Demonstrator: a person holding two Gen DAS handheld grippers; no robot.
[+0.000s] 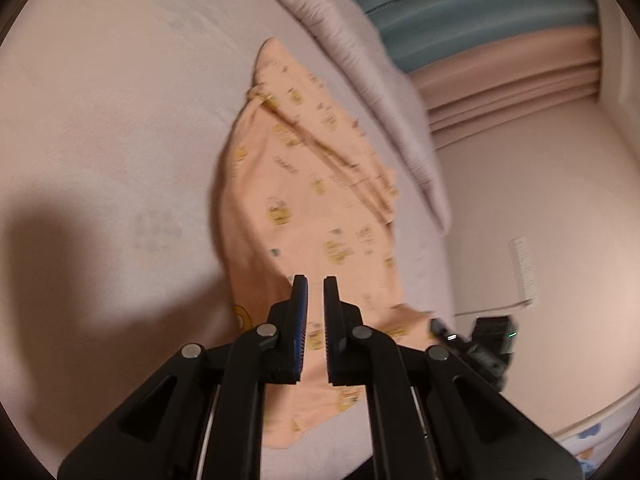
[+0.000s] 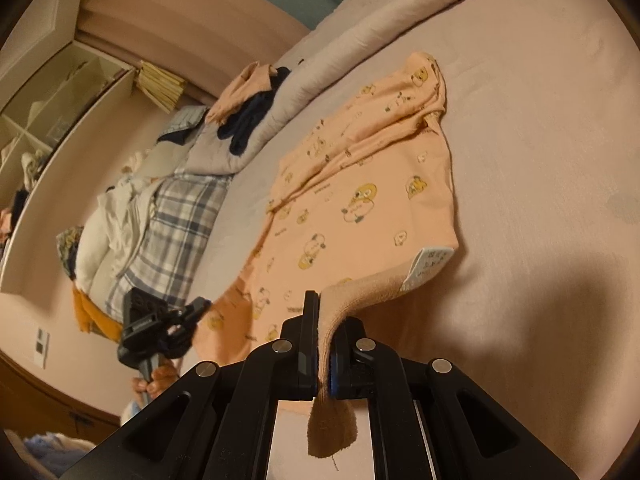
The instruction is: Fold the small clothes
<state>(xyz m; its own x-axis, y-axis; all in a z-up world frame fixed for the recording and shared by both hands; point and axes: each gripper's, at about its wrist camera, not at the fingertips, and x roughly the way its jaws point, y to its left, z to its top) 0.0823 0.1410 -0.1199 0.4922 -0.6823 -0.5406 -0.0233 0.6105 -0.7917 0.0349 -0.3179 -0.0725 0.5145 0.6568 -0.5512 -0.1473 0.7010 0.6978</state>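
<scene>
You're working in dim, warm indoor light that tints everything pinkish. In the left wrist view a broad soft shadow [image 1: 80, 248] lies on the bed sheet [image 1: 120, 100] at the near left; in the right wrist view a similar shadow [image 2: 560, 320] falls at the near right. Your left view is smeared by motion blur, so the print on the peach garment [image 1: 304, 200] is unreadable; the right view is sharper. Both fisheye pictures bend straight lines and end in a dark round border. No glare shows.
</scene>
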